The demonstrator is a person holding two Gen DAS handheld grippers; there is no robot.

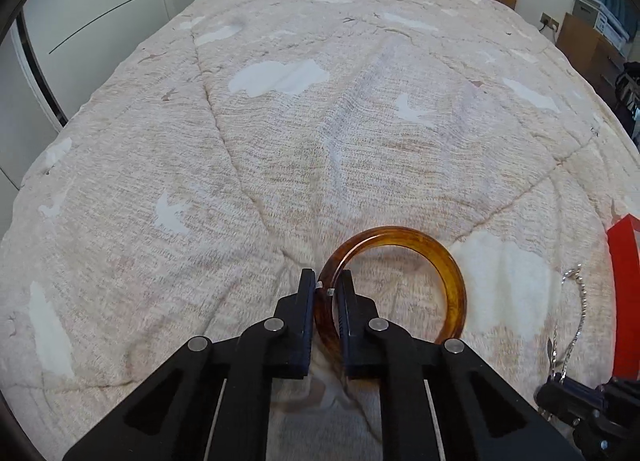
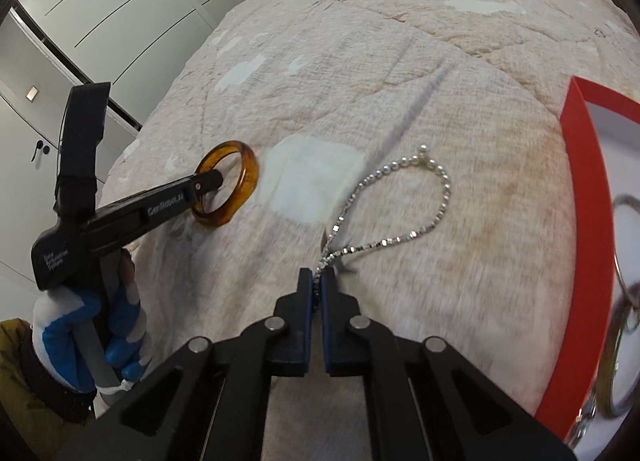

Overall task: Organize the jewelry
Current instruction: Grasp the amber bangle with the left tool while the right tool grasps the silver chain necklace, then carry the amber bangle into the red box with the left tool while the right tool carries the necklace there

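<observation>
Left gripper (image 1: 327,287) clamped on amber bangle (image 1: 440,257), right gripper (image 2: 319,281) pinching silver chain (image 2: 400,237) over quilt (image 1: 280,141), red box (image 2: 588,221) beside.

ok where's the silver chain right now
The silver chain is pinched at one end in the right gripper; its loop trails over the bedspread, between the amber bangle on its left and the red box on its right.
</observation>
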